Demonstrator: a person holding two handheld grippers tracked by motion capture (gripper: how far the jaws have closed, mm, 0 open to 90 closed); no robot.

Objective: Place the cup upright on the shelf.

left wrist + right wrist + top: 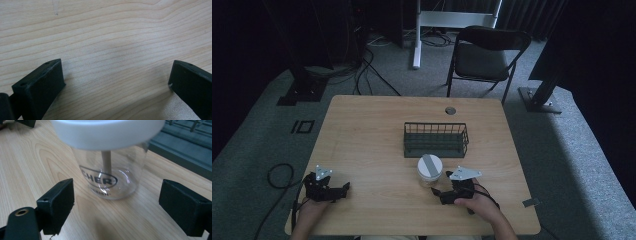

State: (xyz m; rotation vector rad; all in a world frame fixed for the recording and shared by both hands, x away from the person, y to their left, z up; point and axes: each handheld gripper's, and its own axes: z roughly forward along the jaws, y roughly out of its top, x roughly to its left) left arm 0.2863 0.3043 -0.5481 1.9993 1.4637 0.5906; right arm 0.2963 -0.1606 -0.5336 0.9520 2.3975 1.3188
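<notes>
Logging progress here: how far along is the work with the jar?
Nothing looks done: the jar stands capped on the table, before the basket. In hand: the open right tool nears it, untouched. Left: the grasp itself. The left tool is open.

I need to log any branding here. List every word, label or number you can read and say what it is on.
"CHER": dark letters inside an oval on the clear jar, the start of the word cut off by the jar's curve.
A smaller line of print under that oval on the jar: too blurred to read.
The jar's white lid has a grey strip, with no readable text.
</notes>
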